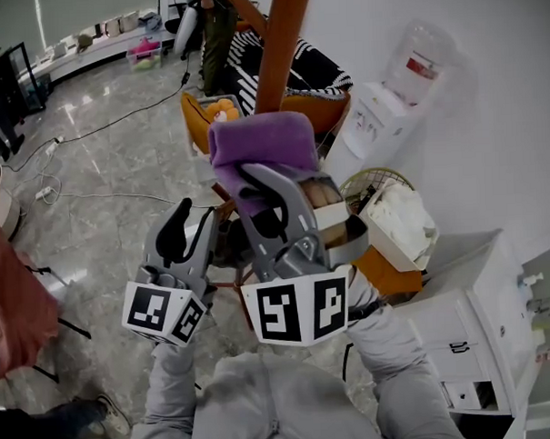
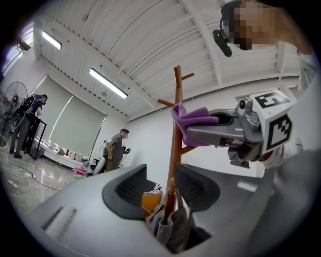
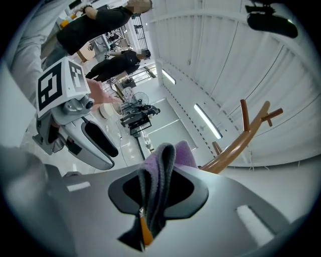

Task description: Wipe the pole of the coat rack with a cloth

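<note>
**Q:** so what are the two claws doing?

**A:** The right gripper (image 3: 158,176) has its jaws clamped on the purple cloth (image 3: 176,156). The folded edge is pinched right between the pads and a bunched lump sticks out past the tips. The left gripper (image 2: 163,189) has its jaws spread apart. The brown pole (image 2: 176,145) of the coat rack shows in the gap, with some grey fabric (image 2: 170,228) hanging low between the pads. Can't tell if either pad touches the pole.

**Q:** and where's the cloth against the rack?

**A:** In the left gripper view the cloth sits up against the pole just under the side pegs, well above the left jaws. In the head view it covers the pole's lower part, and both grippers sit close side by side under it.

**Q:** anything else around?

**A:** A water dispenser (image 1: 392,95) by the white wall, a wire basket (image 1: 375,177) near the rack's foot, and a white cabinet (image 1: 461,320) at the right. A person (image 2: 116,150) stands far off across the glossy floor (image 1: 100,176).
</note>
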A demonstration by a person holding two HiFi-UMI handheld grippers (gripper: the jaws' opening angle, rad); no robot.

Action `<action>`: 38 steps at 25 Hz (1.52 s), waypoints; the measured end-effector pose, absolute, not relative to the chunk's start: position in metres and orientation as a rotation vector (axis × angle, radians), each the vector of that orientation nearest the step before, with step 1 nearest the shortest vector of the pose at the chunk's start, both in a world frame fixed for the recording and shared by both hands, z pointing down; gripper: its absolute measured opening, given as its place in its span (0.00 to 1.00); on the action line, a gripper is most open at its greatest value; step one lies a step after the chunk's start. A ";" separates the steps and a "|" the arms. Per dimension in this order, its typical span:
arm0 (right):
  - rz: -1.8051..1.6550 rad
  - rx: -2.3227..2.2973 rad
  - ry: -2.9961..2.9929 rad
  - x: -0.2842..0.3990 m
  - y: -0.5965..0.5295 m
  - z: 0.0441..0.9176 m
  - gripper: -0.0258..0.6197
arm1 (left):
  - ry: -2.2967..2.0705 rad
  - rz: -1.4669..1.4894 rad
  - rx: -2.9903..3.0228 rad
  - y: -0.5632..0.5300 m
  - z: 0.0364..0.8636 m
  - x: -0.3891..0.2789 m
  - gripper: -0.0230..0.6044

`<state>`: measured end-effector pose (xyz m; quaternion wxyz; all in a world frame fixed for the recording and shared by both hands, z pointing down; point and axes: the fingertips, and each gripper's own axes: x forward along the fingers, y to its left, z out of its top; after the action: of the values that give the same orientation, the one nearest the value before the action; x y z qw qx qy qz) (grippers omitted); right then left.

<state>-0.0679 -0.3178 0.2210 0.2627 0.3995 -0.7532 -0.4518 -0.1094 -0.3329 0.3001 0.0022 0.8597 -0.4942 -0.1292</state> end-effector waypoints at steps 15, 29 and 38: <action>-1.066 1.099 -2.367 -0.079 -0.268 0.223 0.12 | -1.585 -0.409 2.669 -0.315 0.303 -0.126 0.32; -0.550 1.470 -2.881 0.029 -0.232 0.196 0.12 | -1.637 -0.397 2.684 -0.286 0.289 -0.140 0.32; -0.431 1.402 -3.008 0.030 -0.249 0.188 0.12 | -1.619 -0.362 2.690 -0.285 0.297 -0.134 0.32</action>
<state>0.0296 -0.2487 0.1878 -0.1023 0.4168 -0.8940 -0.1282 -0.1337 -0.2850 0.2971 -0.0094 0.8511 -0.5123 -0.1145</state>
